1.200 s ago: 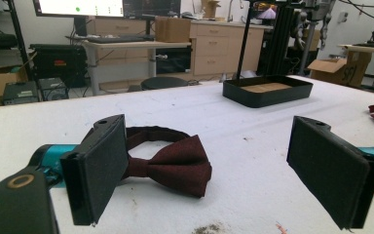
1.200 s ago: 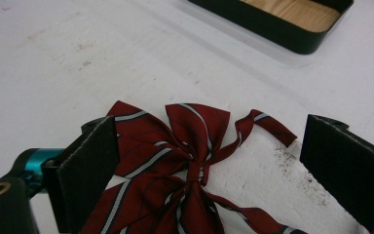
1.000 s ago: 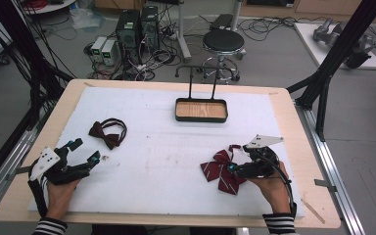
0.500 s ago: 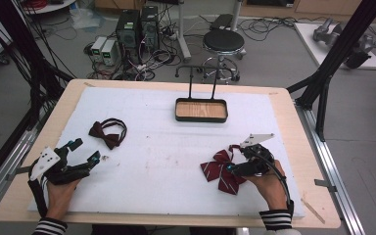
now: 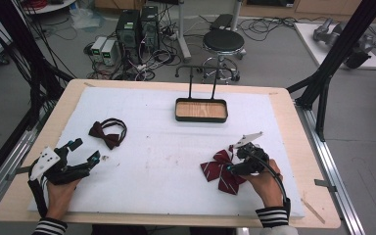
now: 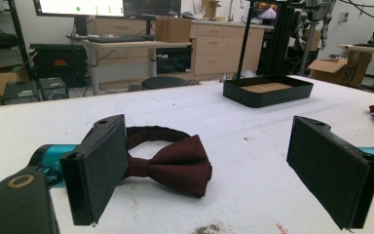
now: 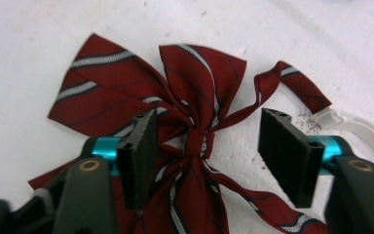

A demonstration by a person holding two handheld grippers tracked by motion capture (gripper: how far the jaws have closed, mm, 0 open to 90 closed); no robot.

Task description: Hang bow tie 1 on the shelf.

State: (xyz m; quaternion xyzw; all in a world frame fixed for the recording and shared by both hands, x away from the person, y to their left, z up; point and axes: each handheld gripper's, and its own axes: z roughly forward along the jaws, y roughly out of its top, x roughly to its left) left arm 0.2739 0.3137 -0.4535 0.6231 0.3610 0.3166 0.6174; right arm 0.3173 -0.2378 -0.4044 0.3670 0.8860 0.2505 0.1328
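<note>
woven cloth striped bow, matt black tongs

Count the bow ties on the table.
2. A plain dark red bow tie lies at the table's left, ahead of the left gripper. A striped red bow tie lies at the right, under the right gripper. Nothing suggests more hidden.

Striped dark-red bow tie with white and navy stripes is lying flat on the white surface, lower right of the high view. In the right gripper view its knot is sitting at centre frame, wings spread upper left, strap trailing toward the right edge.
</note>
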